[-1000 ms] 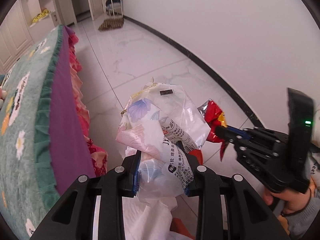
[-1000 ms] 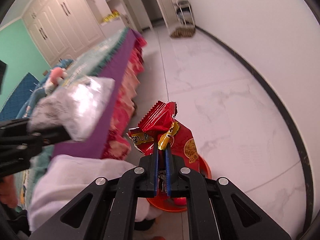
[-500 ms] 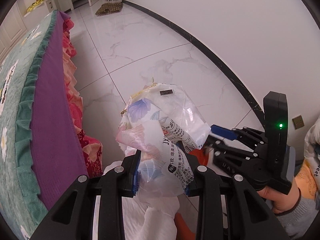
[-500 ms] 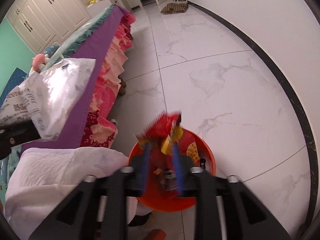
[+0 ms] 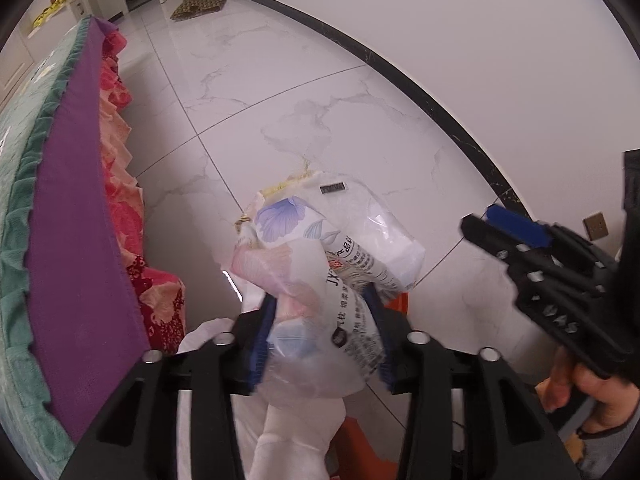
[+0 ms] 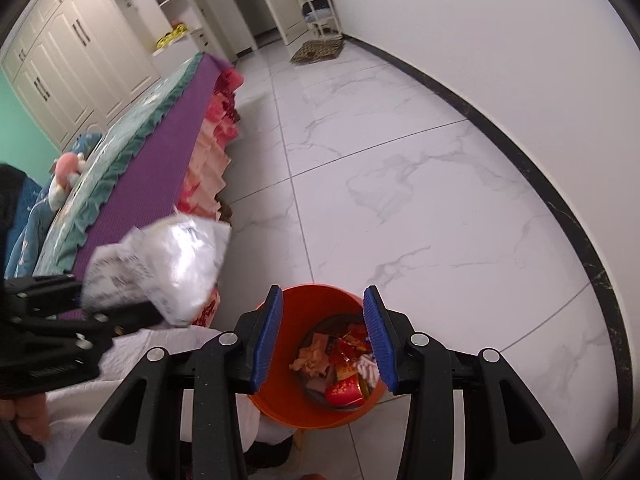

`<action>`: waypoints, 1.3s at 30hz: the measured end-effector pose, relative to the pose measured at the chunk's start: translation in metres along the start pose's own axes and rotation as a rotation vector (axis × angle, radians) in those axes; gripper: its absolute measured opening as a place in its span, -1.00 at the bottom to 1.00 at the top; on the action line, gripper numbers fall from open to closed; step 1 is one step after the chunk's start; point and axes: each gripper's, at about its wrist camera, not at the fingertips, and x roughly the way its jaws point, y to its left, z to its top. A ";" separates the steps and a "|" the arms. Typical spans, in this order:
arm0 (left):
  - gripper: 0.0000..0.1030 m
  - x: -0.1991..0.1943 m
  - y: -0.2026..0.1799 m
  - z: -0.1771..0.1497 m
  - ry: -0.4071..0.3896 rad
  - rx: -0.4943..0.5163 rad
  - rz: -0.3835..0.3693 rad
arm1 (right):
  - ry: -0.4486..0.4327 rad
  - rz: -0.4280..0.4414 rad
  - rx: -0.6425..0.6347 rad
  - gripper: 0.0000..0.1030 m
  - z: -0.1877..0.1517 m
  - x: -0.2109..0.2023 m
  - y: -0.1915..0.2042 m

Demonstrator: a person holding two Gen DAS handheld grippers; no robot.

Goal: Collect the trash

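Observation:
My left gripper [image 5: 322, 340] is shut on a crumpled white plastic bag [image 5: 320, 248] with a blue flower print and black text; the bag also shows in the right wrist view [image 6: 160, 268]. My right gripper [image 6: 324, 336] is open and empty, right above an orange bin [image 6: 316, 416] on the floor. The bin holds several wrappers, among them a red snack packet [image 6: 346, 376]. In the left wrist view the right gripper [image 5: 504, 232] sits to the right of the bag, and only slivers of the bin [image 5: 398, 304] show behind the bag.
A bed with a purple sheet edge [image 6: 152, 184], green frilled blanket and red floral skirt runs along the left. White cloth [image 6: 132, 364] lies low at the left. White marble floor tiles [image 6: 400, 184] stretch ahead to a white wall with dark skirting. Wardrobes stand at the far left.
My right gripper opened and let go of the red snack packet, which now lies in the orange bin. My left gripper kept hold of the white bag and moved toward the bin.

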 end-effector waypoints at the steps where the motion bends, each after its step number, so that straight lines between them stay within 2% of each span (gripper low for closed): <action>1: -0.03 0.001 -0.001 0.000 0.000 0.003 0.002 | -0.001 -0.004 0.001 -0.16 0.000 -0.002 -0.002; 2: 0.03 0.002 -0.002 0.001 0.004 0.006 0.004 | 0.000 -0.009 -0.001 -0.16 0.000 -0.003 -0.003; 3: 0.22 0.003 -0.002 0.001 0.007 0.009 0.007 | 0.000 -0.012 -0.001 -0.16 0.001 -0.003 -0.003; 5: 0.37 0.003 -0.003 0.002 0.001 0.016 0.016 | 0.000 -0.010 0.001 -0.16 0.002 -0.004 -0.004; 8: 0.46 0.006 -0.003 0.002 0.003 0.025 0.029 | 0.003 -0.009 0.002 -0.16 0.001 -0.005 -0.004; 11: 0.47 0.009 -0.001 0.004 0.014 0.022 0.036 | 0.005 -0.006 -0.002 -0.16 0.002 -0.005 -0.001; 14: 0.60 0.011 -0.001 0.005 0.020 0.021 0.031 | 0.001 -0.006 -0.005 -0.16 0.003 -0.008 -0.001; 24: 0.60 0.003 -0.001 0.004 0.004 0.016 0.034 | -0.025 -0.003 -0.013 -0.16 0.011 -0.020 0.010; 33: 0.60 -0.058 0.013 -0.012 -0.127 -0.030 0.059 | -0.115 0.059 -0.089 -0.16 0.024 -0.065 0.054; 38: 0.60 -0.107 0.031 -0.034 -0.237 -0.095 0.120 | -0.189 0.135 -0.175 -0.04 0.028 -0.105 0.101; 39: 0.66 -0.119 0.035 -0.041 -0.264 -0.115 0.129 | -0.205 0.154 -0.199 -0.03 0.028 -0.114 0.113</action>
